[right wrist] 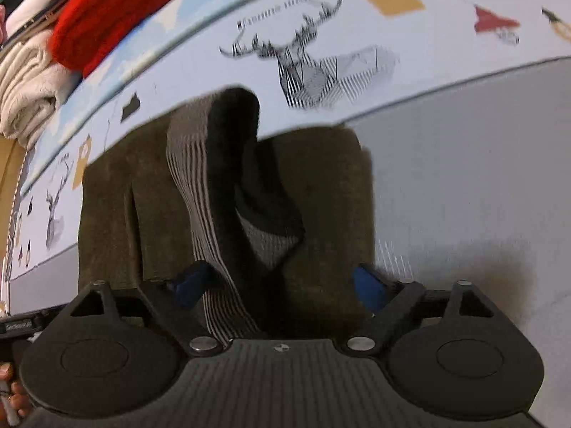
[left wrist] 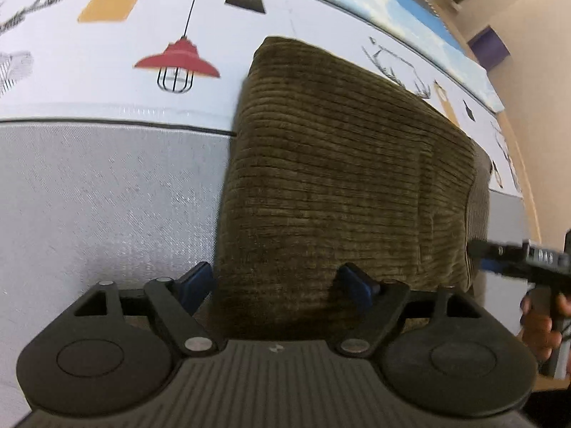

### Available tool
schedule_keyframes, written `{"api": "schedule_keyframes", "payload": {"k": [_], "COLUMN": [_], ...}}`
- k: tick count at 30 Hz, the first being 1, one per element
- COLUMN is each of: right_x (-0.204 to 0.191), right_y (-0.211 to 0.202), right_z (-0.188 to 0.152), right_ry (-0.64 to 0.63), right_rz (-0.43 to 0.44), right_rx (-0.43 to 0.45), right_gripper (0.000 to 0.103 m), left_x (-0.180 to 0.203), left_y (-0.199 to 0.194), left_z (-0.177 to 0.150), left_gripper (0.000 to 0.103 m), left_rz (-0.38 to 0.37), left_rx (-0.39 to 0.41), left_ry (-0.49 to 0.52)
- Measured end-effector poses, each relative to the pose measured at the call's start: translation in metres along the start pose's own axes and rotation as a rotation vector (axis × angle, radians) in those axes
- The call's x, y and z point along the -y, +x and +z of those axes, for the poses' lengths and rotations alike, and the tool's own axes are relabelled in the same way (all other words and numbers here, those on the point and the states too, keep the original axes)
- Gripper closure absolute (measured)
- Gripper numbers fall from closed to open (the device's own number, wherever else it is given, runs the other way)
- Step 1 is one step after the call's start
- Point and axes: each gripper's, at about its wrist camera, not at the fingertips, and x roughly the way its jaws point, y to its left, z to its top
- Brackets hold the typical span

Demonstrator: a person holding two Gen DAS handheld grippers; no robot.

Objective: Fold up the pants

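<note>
Pants (left wrist: 339,178): one pair, olive-brown corduroy, folded into a thick rectangular bundle; it lies on the bed, across the seam between the printed sheet and the grey panel.
Waistband (right wrist: 200,221): one striped band, grey and white, turned outward at the bundle's near end, with dark lining beside it.
Left gripper (left wrist: 282,285): one; jaws spread wide, the bundle's near left corner between the two blue pads, neither pad pressing the cloth.
Right gripper (right wrist: 282,287): one; jaws spread wide over the waistband end, gripping nothing.
Hand (left wrist: 542,324): one visible in the left wrist view, wrapped on the other gripper's handle.
Printed sheet (left wrist: 107,82): one, pale, with lamp, tag and stag motifs.
Grey panel (left wrist: 107,196): one, textured, on the near side of the sheet.
Stacked textiles (right wrist: 43,53): one red, one cream, more above them unclear; beyond the bed's far edge.
</note>
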Motion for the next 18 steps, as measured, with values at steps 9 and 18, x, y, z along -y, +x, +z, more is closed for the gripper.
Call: {"api": "schedule_keyframes", "payload": {"k": [9, 18], "right_x": [-0.043, -0.096], "right_y": [0.0, 0.005], "right_z": [-0.001, 0.03], "right_ry": [-0.163, -0.314], "right_rz": [-0.061, -0.089], "right_rx": [0.107, 0.391], "right_gripper": [0.046, 0.095], "left_x": [0.0, -0.021], "left_y": [0.004, -0.027], "left_z": [0.009, 0.014], "left_gripper": [0.062, 0.051], "left_rz": [-0.036, 0.093], "left_rx": [0.058, 0.213], "left_ry": [0.003, -0.019]}}
